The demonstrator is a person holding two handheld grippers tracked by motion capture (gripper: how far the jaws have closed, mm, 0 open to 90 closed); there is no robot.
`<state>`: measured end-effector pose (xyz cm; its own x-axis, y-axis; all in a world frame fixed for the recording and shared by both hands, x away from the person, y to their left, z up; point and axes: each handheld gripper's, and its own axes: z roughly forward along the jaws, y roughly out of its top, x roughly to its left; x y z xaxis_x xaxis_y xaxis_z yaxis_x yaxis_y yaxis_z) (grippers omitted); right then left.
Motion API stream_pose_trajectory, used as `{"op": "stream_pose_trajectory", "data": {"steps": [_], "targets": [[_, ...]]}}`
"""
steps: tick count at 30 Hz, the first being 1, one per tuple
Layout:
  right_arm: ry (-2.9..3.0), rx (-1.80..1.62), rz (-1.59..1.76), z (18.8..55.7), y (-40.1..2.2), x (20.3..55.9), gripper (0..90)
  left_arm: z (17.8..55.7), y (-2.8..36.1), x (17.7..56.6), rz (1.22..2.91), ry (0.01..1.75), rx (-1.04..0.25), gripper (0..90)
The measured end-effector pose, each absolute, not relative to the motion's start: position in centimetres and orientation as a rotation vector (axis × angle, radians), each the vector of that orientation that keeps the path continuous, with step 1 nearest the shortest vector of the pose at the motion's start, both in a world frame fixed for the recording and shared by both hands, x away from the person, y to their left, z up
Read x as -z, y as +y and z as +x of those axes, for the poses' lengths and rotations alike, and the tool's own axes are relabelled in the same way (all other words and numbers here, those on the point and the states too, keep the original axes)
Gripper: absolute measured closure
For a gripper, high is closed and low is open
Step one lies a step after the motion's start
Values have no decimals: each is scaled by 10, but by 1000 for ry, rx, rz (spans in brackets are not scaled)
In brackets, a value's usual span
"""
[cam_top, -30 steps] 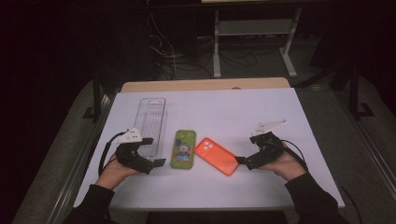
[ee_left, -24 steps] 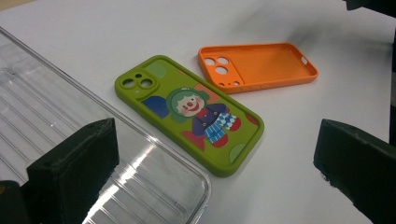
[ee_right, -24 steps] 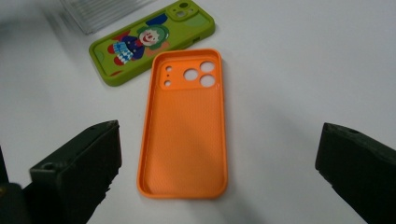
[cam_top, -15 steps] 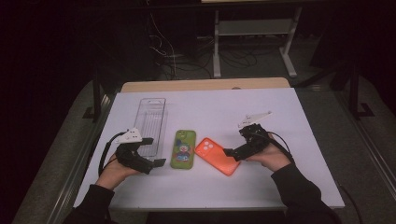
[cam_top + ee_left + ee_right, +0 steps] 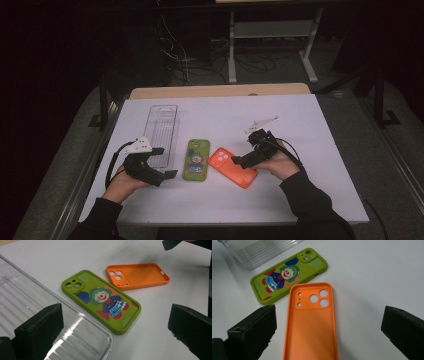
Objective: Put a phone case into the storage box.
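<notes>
Orange phone case (image 5: 233, 167) lies hollow-up on white table (image 5: 320, 200), high view; right gripper (image 5: 241, 161) over its near end, left gripper (image 5: 170, 174) waits beside green clown case (image 5: 196, 159).
Left gripper view: jaws spread, nothing between; clear tray (image 5: 37, 315) beneath.
Right gripper view: jaws wide, straddling orange case. Grasp not yet made.

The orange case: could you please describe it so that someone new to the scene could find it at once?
On the white table, three things lie in a row between the two hands. The orange case is the rightmost, beside the green case and just ahead of the right gripper. It alone lies hollow side up, plain, with no clown picture.
</notes>
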<state>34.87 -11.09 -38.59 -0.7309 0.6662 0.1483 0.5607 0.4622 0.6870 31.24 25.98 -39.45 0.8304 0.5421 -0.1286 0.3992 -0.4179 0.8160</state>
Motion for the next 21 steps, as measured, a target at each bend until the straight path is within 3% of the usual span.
{"op": "stream_pose_trajectory", "data": {"steps": [21], "targets": [[2665, -933, 1038, 353, -82, 419, 38, 313, 262, 394, 2064, 694, -192, 0]]}}
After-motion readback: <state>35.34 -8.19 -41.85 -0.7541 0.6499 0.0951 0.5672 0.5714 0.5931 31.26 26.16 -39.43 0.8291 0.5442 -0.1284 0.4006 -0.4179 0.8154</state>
